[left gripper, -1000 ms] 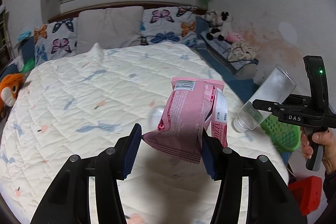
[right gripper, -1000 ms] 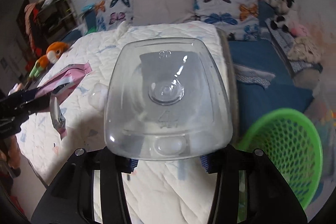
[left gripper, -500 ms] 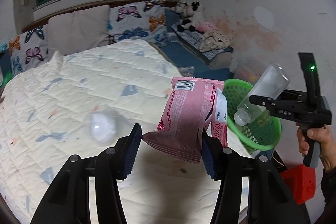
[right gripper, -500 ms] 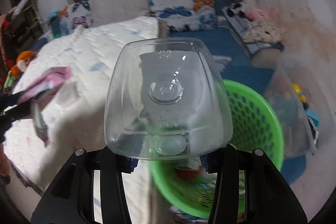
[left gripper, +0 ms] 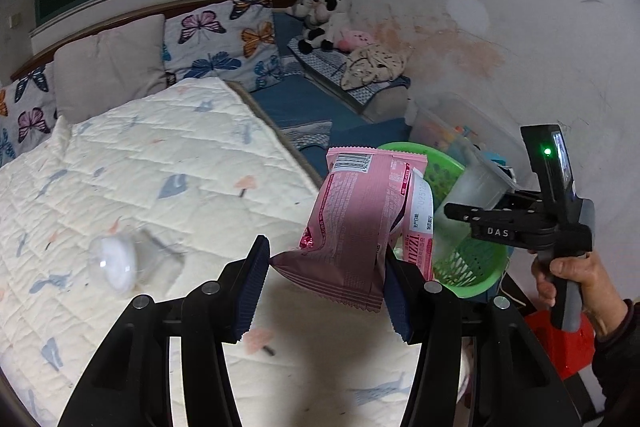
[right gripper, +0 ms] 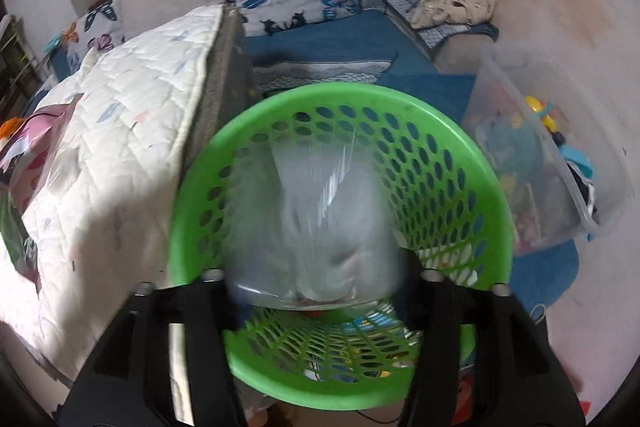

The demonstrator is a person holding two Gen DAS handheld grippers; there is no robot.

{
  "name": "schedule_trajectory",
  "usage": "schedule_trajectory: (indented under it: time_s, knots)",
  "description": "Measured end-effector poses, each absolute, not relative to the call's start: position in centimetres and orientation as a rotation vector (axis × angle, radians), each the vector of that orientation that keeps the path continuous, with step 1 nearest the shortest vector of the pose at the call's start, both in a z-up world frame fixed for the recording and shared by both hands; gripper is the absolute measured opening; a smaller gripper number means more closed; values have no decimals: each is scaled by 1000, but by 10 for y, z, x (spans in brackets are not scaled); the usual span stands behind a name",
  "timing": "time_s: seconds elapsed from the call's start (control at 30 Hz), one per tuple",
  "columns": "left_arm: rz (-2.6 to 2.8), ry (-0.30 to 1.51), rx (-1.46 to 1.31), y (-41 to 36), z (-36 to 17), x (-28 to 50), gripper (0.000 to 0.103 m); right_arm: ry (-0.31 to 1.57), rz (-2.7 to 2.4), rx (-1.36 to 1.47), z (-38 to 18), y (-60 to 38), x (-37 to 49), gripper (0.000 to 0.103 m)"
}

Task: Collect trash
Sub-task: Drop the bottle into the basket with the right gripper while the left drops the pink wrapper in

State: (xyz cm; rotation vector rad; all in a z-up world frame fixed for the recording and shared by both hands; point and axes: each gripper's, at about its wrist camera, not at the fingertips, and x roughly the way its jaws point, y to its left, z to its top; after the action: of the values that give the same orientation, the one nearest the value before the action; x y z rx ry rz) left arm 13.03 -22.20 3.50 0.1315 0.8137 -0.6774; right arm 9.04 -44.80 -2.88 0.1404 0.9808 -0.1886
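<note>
Left wrist view: your left gripper (left gripper: pixel 324 283) clamps the pink wrapper (left gripper: pixel 360 223) above the bed (left gripper: pixel 152 163); a clear cup (left gripper: pixel 120 263) lies there uncollected. Bring the wrapper over the basket (left gripper: pixel 476 263) before releasing.

Right wrist view: your right gripper (right gripper: pixel 320 291) is opening, the clear bottle (right gripper: pixel 316 227) blurred between the jaws, over the basket (right gripper: pixel 440 131). Hold centred above the rim.

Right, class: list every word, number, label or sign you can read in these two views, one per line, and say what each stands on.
"DAS": white letters on the black body of the right gripper, seen from the left wrist view.
"AZZA" (partial): white letters on the pink snack wrapper.
"2025..." (rest unreadable): date stamp on the wrapper's white side strip.
Barcode digits and fine print on the wrapper: too small to read.
Right wrist view: nothing readable.
</note>
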Motion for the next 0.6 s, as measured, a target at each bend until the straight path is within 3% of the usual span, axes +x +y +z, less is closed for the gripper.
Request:
schedule_trajectory:
  time_s: [0.6]
  knots:
    - [-757, 872, 179, -305, 8, 121, 52, 932, -232, 130, -11, -474, 48, 67]
